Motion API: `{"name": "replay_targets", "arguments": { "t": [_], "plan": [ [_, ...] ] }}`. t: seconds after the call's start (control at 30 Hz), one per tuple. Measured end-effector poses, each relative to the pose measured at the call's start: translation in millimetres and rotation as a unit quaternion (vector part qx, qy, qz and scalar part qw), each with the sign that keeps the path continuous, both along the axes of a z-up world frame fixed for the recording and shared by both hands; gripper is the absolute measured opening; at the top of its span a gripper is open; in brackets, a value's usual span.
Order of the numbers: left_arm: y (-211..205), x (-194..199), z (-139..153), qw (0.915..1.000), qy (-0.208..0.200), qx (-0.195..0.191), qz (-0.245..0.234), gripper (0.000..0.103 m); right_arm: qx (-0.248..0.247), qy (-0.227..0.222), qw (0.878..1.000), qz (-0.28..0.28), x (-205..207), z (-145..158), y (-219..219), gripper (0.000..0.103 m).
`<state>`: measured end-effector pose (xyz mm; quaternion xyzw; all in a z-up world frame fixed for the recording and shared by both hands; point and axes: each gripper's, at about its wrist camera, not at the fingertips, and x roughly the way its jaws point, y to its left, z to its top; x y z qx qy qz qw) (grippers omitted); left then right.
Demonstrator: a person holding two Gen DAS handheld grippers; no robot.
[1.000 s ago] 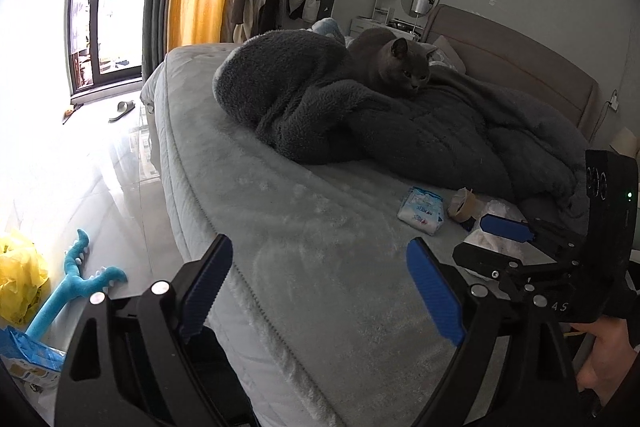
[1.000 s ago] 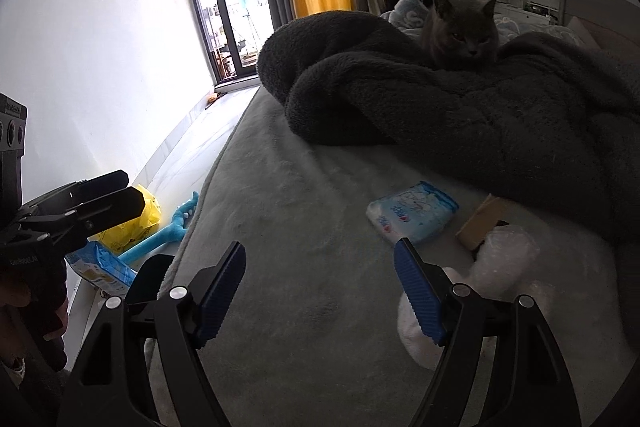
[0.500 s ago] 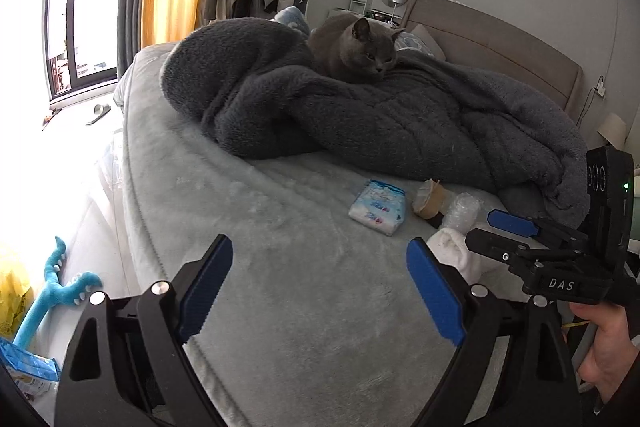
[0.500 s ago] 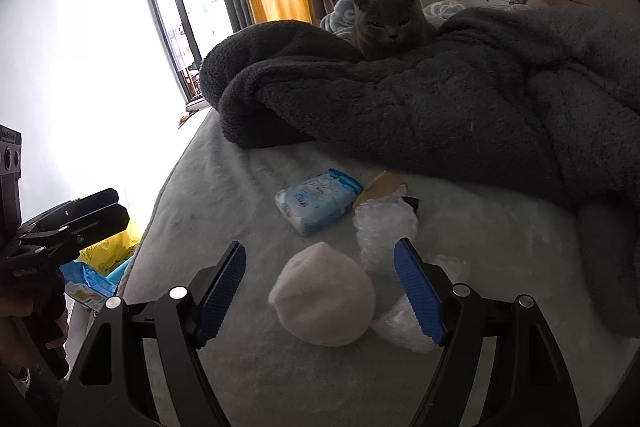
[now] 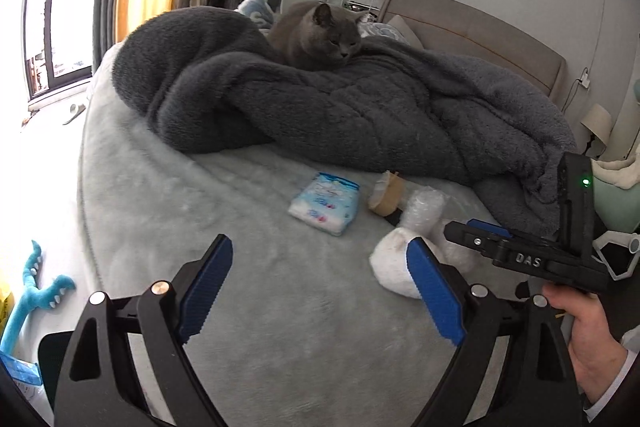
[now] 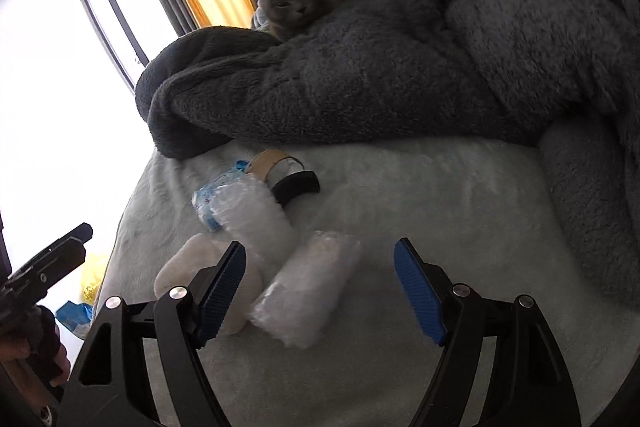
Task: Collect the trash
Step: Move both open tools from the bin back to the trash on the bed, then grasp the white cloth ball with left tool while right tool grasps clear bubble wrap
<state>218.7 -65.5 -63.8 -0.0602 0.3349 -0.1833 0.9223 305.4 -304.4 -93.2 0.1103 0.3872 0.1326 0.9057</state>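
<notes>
Both tongs stand wide apart and grasp nothing. The left tongs hang over bare pale grey bed cover, their blue pads clear of everything; the right pad overlaps the white fluffy wad in the left wrist view, though whether it touches it cannot be told. The right tongs are released too, hovering low over the heap of trash: a roll of clear bubble wrap lies partly between the two pads, nearer the left one, and no pad presses on it. A second bubble-wrap bundle sits just behind it, and the white wad lies beside the left pad. Farther back on the bed are a blue and white tissue pack, a brown tape roll and a black band lying against the tape roll. All this trash rests on the bed cover near the edge of a rumpled dark grey blanket, on which a grey cat lies. In the left wrist view a hand holds the right tool's handle at the right edge. On the floor by the bed lies a teal toy.
</notes>
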Motion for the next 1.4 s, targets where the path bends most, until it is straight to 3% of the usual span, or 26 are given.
{"name": "replay_targets", "arguments": {
  "t": [0.27,0.63,1.27,1.4],
  "plan": [
    [-23.9,3.5,-8.0,0.9998,0.006,-0.004,-0.021,0.090,0.001,0.023,0.999,0.029,7.3,-8.8,-0.7,0.072],
    [-49.1,8.6,-19.9,0.9990,0.019,-0.013,-0.039,0.090,-0.002,0.035,0.997,0.063,8.1,-12.9,2.1,0.047],
    [-83.2,20.2,-44.8,0.9975,0.053,-0.007,-0.046,0.089,-0.002,0.001,0.999,0.039,-1.7,4.8,-38.9,0.046],
    [-88.4,22.7,-48.8,0.9970,0.062,0.001,-0.046,0.081,-0.002,-0.006,0.999,0.039,-6.3,10.9,-44.1,0.046]
  ]
}}
